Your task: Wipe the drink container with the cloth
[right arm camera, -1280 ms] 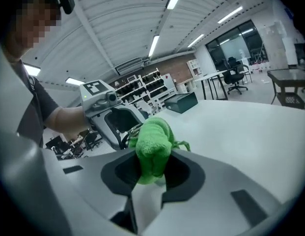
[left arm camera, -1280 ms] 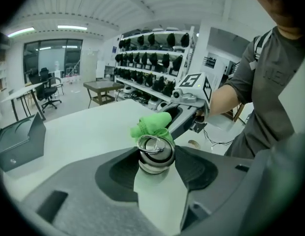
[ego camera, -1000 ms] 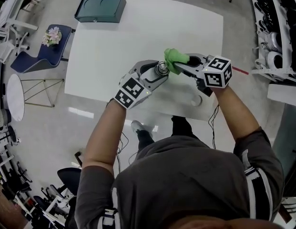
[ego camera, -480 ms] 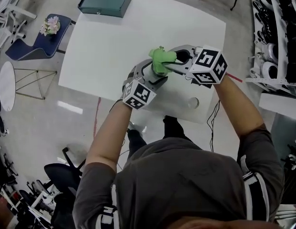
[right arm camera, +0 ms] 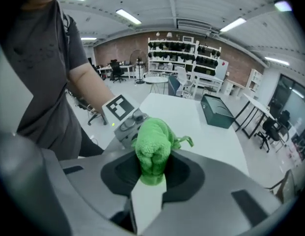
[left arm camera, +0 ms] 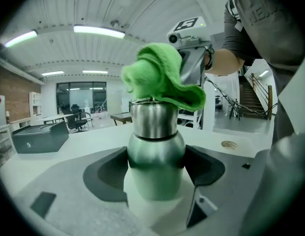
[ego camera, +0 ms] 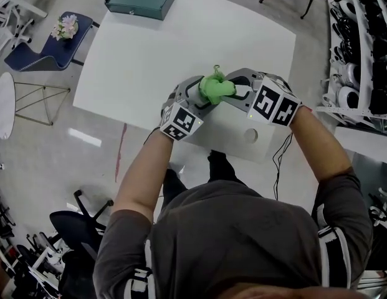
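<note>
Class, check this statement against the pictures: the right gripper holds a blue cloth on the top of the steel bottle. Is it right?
Not quite: the cloth is green, not blue, as the right gripper view shows plainly. The rest stands: the right gripper holds it on the top of the steel bottle.

head: overhead, steeply down; gripper views: close, opposed, sharing green cloth [left arm camera: 159, 77]
</note>
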`<action>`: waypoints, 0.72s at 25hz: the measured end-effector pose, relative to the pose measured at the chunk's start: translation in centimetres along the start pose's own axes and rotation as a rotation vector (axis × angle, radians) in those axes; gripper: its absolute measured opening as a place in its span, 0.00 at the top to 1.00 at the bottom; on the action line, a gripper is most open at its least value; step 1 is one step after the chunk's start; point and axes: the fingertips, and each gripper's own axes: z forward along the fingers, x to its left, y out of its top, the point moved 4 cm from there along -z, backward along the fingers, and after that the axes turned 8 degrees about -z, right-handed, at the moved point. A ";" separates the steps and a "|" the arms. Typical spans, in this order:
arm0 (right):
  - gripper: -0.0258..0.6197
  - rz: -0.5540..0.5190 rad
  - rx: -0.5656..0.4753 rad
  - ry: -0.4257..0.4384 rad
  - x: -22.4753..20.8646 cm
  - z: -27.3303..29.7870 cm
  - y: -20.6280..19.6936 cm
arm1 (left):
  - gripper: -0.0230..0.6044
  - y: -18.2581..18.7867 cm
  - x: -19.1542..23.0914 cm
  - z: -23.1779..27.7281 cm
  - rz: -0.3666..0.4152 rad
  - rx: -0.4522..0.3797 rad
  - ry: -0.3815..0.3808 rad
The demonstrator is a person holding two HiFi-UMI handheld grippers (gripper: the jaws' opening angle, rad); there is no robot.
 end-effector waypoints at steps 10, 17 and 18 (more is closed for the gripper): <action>0.82 -0.055 -0.100 -0.068 -1.9 0.0 2.4 | 0.43 -0.1 0.2 -0.3 -0.013 -0.038 -0.002; 0.82 -0.095 -0.067 -0.045 -1.0 0.5 1.1 | 0.43 -0.2 0.0 -0.1 -0.013 -0.064 -0.020; 0.82 -0.097 -0.049 -0.043 -0.8 0.3 0.6 | 0.43 -0.2 0.0 -0.2 -0.016 -0.064 -0.022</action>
